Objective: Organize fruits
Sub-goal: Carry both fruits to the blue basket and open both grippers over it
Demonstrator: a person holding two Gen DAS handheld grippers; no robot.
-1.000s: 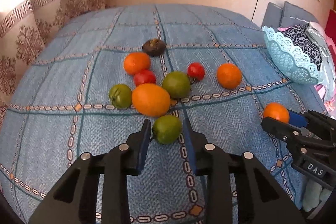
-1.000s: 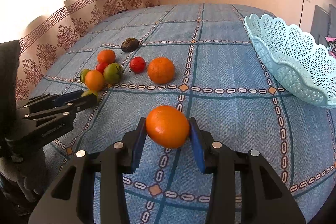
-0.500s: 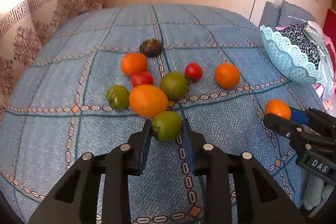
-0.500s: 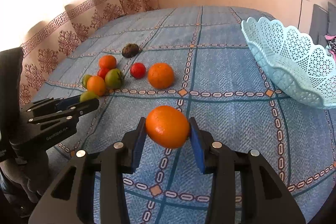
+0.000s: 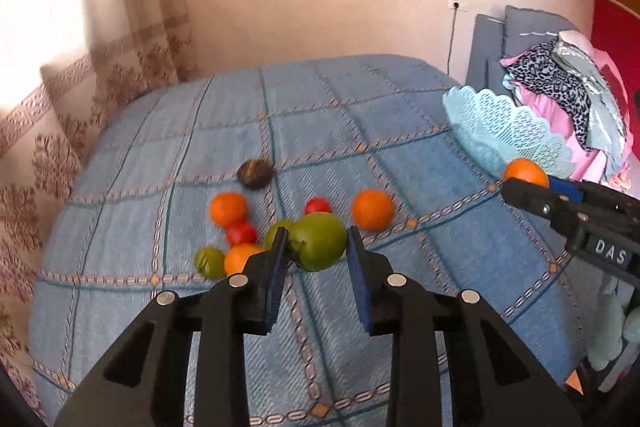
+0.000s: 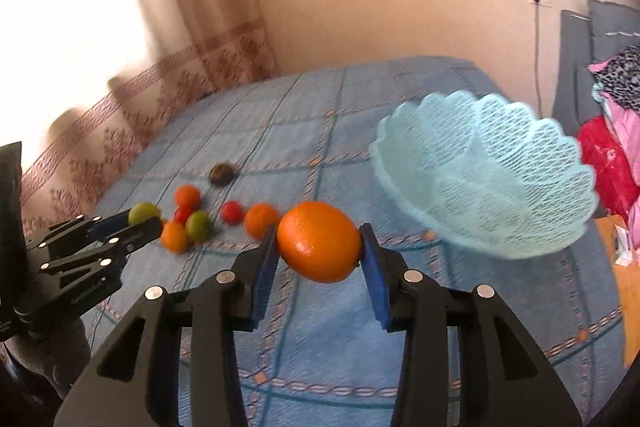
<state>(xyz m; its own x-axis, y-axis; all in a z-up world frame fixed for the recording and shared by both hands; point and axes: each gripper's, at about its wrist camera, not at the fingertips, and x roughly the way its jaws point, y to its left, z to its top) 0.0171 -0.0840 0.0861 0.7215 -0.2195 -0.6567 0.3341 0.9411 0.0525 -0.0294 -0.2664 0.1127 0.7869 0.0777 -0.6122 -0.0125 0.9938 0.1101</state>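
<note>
My left gripper (image 5: 317, 247) is shut on a green fruit (image 5: 319, 240) and holds it above the blue bedspread (image 5: 224, 307). My right gripper (image 6: 319, 245) is shut on an orange (image 6: 319, 241), lifted near the light blue lace basket (image 6: 486, 171). The basket also shows in the left wrist view (image 5: 502, 129). Several fruits lie in a cluster on the bed: an orange (image 5: 373, 209), red tomatoes (image 5: 318, 205), green fruits (image 5: 209, 261) and a dark brown fruit (image 5: 255, 173).
A curtain (image 5: 52, 115) hangs along the bed's left side. Pillows and piled clothes (image 5: 560, 95) lie behind the basket at the right. A wall with a socket (image 5: 458, 4) stands behind the bed.
My left gripper has closed on the green fruit and lifted it off the bed. My right gripper has risen with the orange, toward the basket.
</note>
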